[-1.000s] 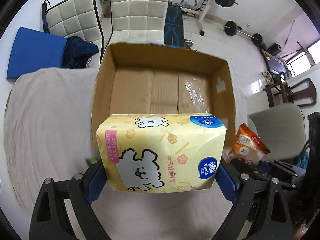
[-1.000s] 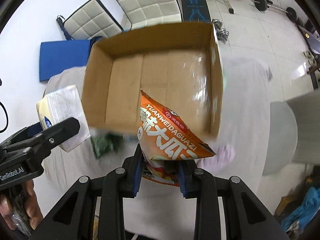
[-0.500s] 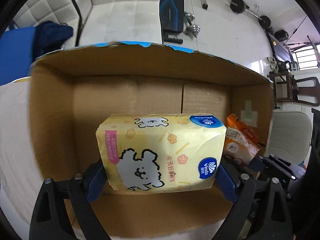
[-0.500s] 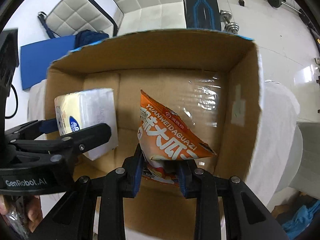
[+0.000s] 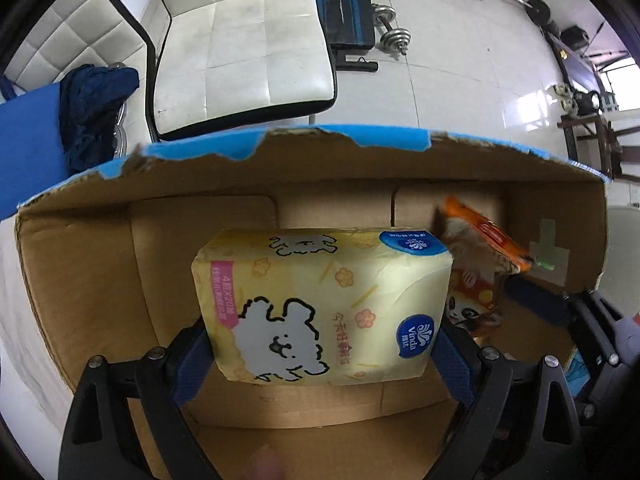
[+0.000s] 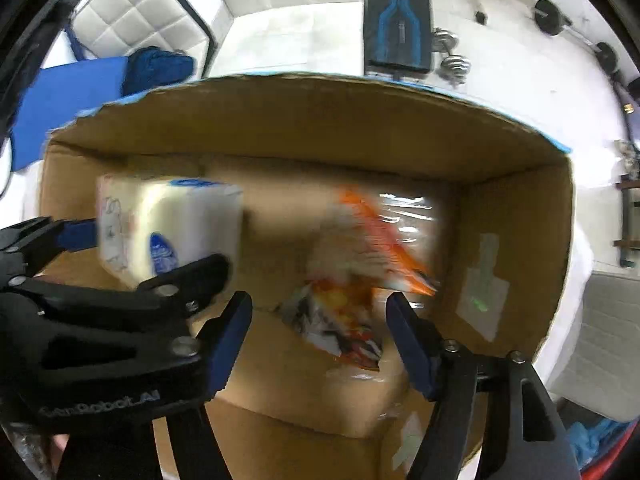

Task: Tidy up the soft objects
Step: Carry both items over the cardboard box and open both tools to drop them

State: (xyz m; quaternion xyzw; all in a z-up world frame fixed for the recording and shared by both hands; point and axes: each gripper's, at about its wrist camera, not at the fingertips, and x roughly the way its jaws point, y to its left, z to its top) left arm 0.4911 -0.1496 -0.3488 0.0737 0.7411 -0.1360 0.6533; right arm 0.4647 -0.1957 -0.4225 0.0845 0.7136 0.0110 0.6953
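Observation:
My left gripper (image 5: 320, 344) is shut on a yellow tissue pack (image 5: 320, 304) with a white dog drawing, held inside the open cardboard box (image 5: 280, 164). In the right wrist view the tissue pack (image 6: 168, 228) and the left gripper (image 6: 120, 300) show at the left of the box (image 6: 320, 120). My right gripper (image 6: 318, 320) is open, its jaws wide apart. The orange snack bag (image 6: 360, 280) is blurred and loose between and beyond the fingers, inside the box. The snack bag also shows in the left wrist view (image 5: 476, 248), right of the tissue pack.
Beyond the box stand white padded chairs (image 5: 240, 48), a blue mat (image 6: 64, 96) with dark blue cloth (image 5: 92, 100), a weight bench (image 6: 400, 20) and dumbbells (image 5: 392, 36) on the tiled floor. A white cloth (image 6: 576, 264) covers the table under the box.
Both grippers moved forward and down into the box. My right gripper opened and let go of the orange snack bag, which is dropping in the box. The left still holds the tissue pack.

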